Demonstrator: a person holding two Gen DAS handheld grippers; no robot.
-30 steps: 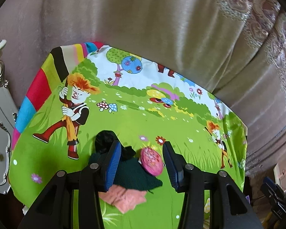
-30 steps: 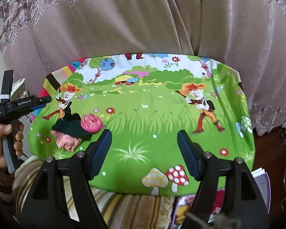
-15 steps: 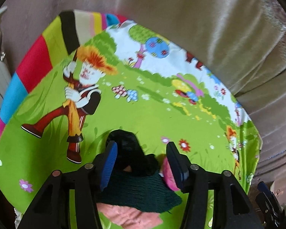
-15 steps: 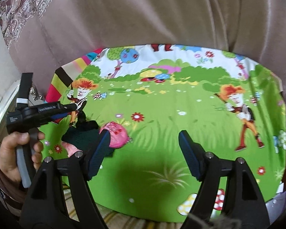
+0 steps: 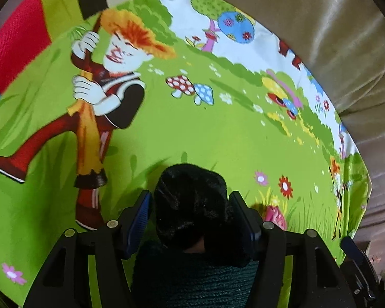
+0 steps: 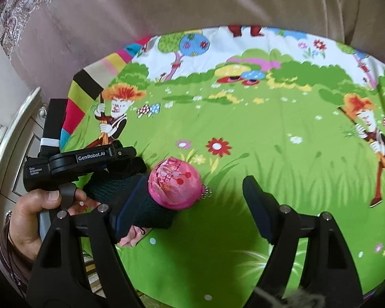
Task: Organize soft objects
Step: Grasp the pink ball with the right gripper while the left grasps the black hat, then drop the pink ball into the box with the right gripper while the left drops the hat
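A small pile lies at the near left of the cartoon tablecloth (image 6: 269, 141). It holds a black fuzzy thing (image 5: 190, 200), a dark green knitted piece (image 5: 192, 282) and a pink patterned ball (image 6: 174, 184), with a salmon cloth (image 6: 131, 240) underneath. My left gripper (image 5: 191, 218) points steeply down with the black fuzzy thing between its blue pads, which stand close beside it without squeezing. My right gripper (image 6: 195, 179) hangs over the ball. Its jaws are opening: the ball sits by the left finger (image 6: 131, 205), far from the right one.
A person's hand (image 6: 30, 220) grips the left gripper's handle. A white carved cabinet (image 6: 2, 154) stands off the table's left edge. A brown curtain (image 6: 192, 0) hangs behind. A striped rug (image 6: 95, 279) shows below the near edge.
Both grippers came down toward the pile. The left one closed in over the black fuzzy thing, its jaws a little wider. The right one swung left to the pink ball.
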